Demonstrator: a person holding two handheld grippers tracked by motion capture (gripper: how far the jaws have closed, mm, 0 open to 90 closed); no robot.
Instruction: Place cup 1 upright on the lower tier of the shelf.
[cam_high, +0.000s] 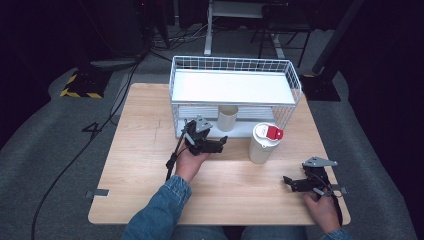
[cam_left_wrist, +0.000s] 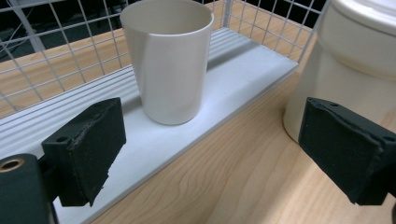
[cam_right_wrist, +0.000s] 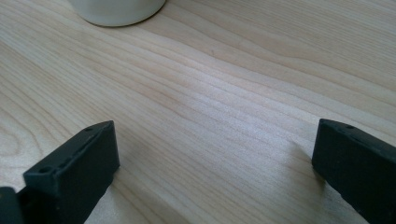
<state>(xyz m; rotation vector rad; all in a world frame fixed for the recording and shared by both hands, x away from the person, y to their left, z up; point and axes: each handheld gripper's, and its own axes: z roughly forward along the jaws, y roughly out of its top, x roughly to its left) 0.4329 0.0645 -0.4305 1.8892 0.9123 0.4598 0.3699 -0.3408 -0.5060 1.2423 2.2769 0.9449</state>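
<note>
Cup (cam_left_wrist: 167, 60): upright on the wire rack's (cam_high: 235, 85) lower shelf, by its front edge.
Left gripper (cam_high: 220, 143): jaws apart, empty, before the cup.
Right gripper (cam_right_wrist: 212, 163): jaws apart, empty.
Risk: lidded container (cam_high: 263, 143) right of cup; a wide jaw may knock it.

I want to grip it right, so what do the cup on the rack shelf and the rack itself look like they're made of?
The cup looks like smooth matte plastic, off-white with a thin, even rim; glazed ceramic is possible. The rack appears to be white-coated metal wire, a thin welded grid, with a flat white shelf.
</note>
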